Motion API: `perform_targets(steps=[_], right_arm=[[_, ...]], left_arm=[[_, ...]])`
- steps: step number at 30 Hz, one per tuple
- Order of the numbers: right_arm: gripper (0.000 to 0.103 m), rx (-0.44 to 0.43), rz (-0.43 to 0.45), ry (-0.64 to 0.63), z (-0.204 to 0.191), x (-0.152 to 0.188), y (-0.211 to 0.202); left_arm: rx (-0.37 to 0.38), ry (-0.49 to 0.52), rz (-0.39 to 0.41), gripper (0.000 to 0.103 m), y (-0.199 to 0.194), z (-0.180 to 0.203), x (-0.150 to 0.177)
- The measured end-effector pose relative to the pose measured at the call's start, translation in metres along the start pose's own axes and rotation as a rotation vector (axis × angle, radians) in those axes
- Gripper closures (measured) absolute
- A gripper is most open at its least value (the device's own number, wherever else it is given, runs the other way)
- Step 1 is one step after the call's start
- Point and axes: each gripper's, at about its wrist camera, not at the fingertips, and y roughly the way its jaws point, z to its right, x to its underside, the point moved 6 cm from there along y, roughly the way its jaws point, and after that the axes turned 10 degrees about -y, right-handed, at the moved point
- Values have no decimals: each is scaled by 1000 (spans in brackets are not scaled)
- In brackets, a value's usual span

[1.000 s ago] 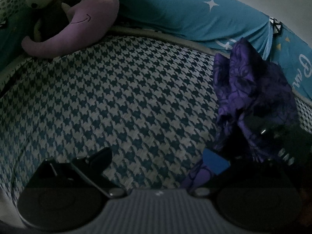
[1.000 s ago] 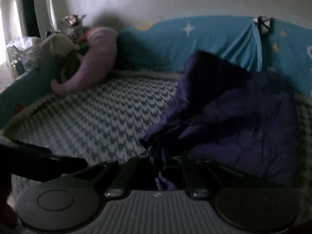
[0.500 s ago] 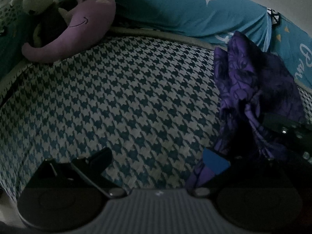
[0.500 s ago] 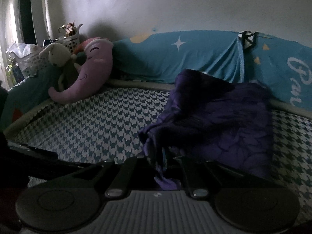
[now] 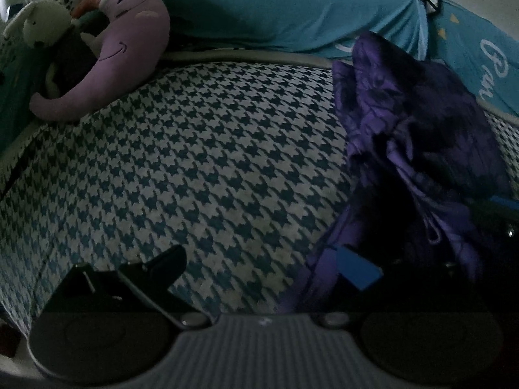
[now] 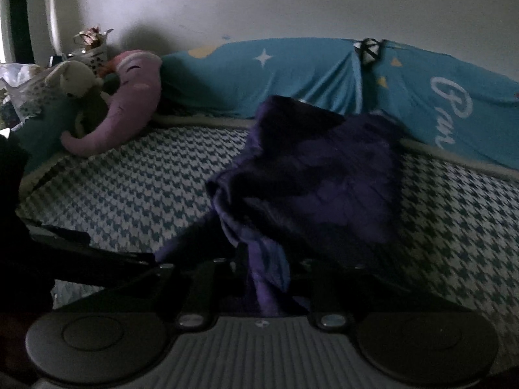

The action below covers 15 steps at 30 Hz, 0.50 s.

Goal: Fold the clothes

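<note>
the purple garment [image 6: 324, 175] is lying bunched on the houndstooth bed [image 6: 136, 188], toward the teal bolster [image 6: 292, 74] at the far edge, with one twisted end trailing down to the right claw [image 6: 266, 278]. that claw's jaws are opening, and the strip of cloth is hanging between them, no longer looking tightly pinched. in the left wrist view the left claw [image 5: 259, 265] is spread wide; its blue-padded finger [image 5: 356, 270] is lying against the garment's near edge, the other finger well apart over bare bed, so it is gripping nothing. judging by this, the step in hand is letting go of the cloth to lay it out, and folding proper is not yet begun. next, the heap is asking to be spread flat: each claw taking a corner or hem and drawing it apart before any crease. the purple plush [image 5: 123, 55] is sitting well clear.
</note>
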Motion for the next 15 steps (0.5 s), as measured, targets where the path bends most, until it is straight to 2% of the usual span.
perform_targets(steps=[15], right_arm=[[76,27,-42,73,7,25,-30]], left_arm=[[30,56,43,0,-19,4,17]])
